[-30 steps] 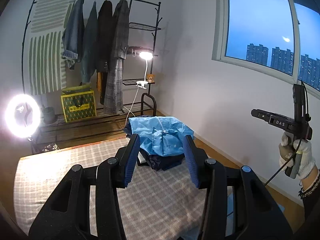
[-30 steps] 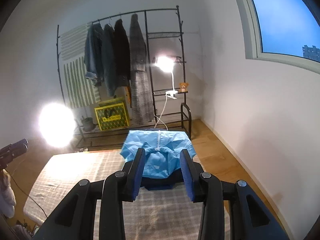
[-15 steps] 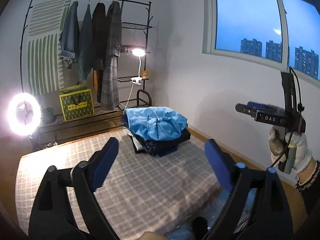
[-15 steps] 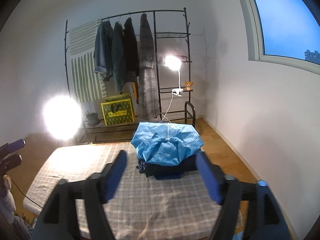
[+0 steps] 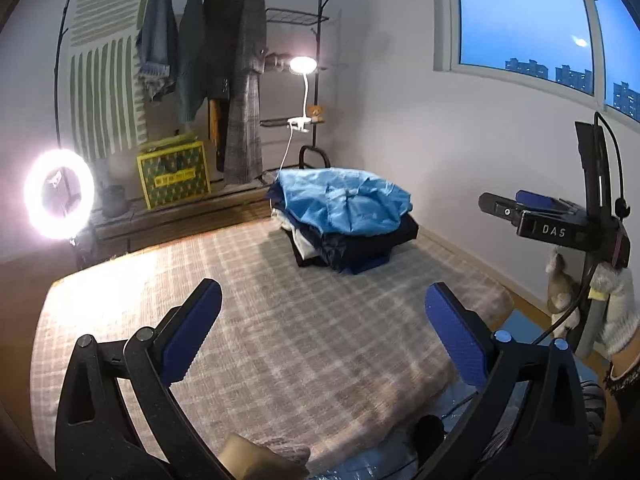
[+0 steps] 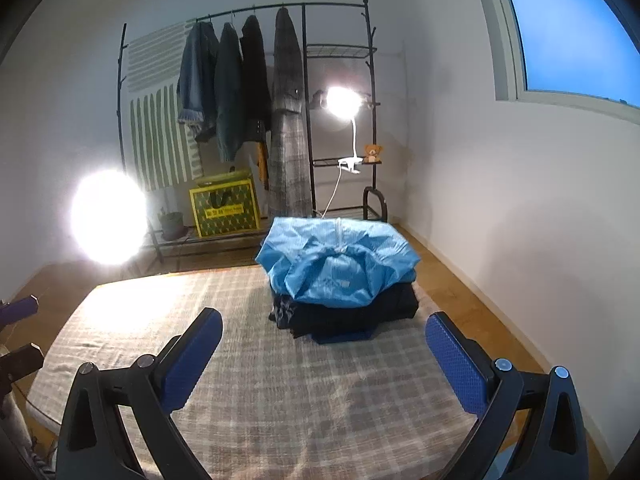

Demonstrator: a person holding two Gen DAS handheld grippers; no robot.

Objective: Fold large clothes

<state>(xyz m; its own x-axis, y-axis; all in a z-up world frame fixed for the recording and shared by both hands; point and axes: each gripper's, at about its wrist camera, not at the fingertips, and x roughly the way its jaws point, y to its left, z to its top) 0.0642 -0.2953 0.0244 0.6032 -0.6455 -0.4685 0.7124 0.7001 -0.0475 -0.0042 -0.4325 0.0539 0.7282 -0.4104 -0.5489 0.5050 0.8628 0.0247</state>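
A light blue jacket [image 5: 344,204] [image 6: 340,264] lies folded on top of a stack of dark folded clothes [image 5: 360,244] [image 6: 344,316] at the far right of the plaid-covered bed [image 5: 260,340] [image 6: 280,380]. My left gripper [image 5: 323,286] hovers over the bare plaid, well short of the stack; its jaws are opening and nothing is between them. My right gripper [image 6: 324,316] faces the stack from the near side, its jaws also opening with nothing between them. The left wrist view shows the right gripper's body [image 5: 552,220] held in a gloved hand [image 5: 612,304] at the right.
A clothes rack [image 6: 248,80] with hanging coats stands behind the bed, with a yellow-green bag [image 6: 224,208], a ring light [image 5: 60,194] and a clip lamp [image 6: 344,100]. A wall with a window [image 5: 520,16] runs along the right. Plastic-wrapped items [image 5: 500,420] lie below the near edge.
Both grippers' jaws have swung from nearly together to wide apart. Both hands have sunk lower toward the bed, and the clothes stack has not moved.
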